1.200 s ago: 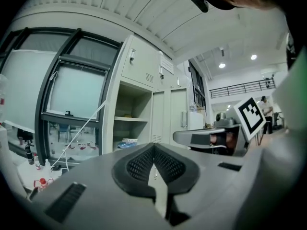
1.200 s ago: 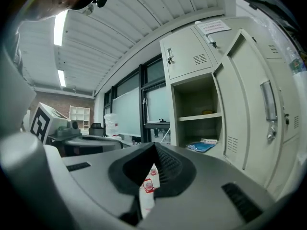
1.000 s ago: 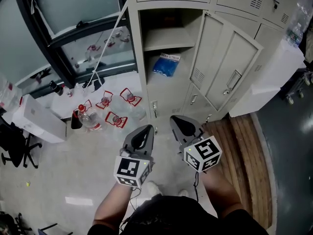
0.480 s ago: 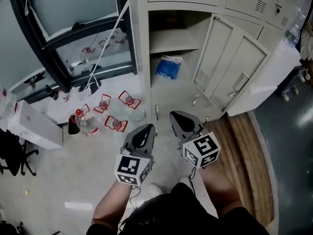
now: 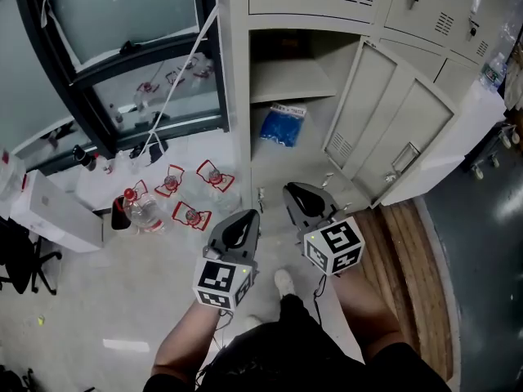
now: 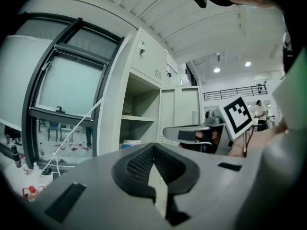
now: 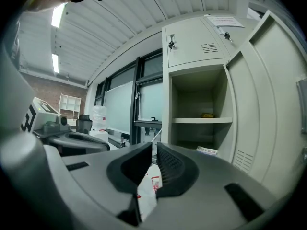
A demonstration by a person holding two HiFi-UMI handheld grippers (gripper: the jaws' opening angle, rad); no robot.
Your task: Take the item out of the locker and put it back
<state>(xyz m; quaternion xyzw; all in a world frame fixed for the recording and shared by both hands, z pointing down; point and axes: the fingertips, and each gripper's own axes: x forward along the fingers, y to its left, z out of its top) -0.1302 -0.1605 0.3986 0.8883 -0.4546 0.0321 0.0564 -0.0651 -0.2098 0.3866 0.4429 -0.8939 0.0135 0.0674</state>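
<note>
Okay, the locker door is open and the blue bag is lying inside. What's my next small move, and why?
Probably reach the right gripper forward toward the blue bag under the shelf of the locker, opening it wider on the way. Its jaws have just been opening but are only a slit apart, with nothing between them, and it hangs well short of the bag.

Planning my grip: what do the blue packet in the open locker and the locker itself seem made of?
Flat blue packet: probably soft plastic film, judging by its mottled, uneven surface and white label end. Beige locker: likely painted sheet metal, matte, with pressed door panels and punched vent slots.
</note>
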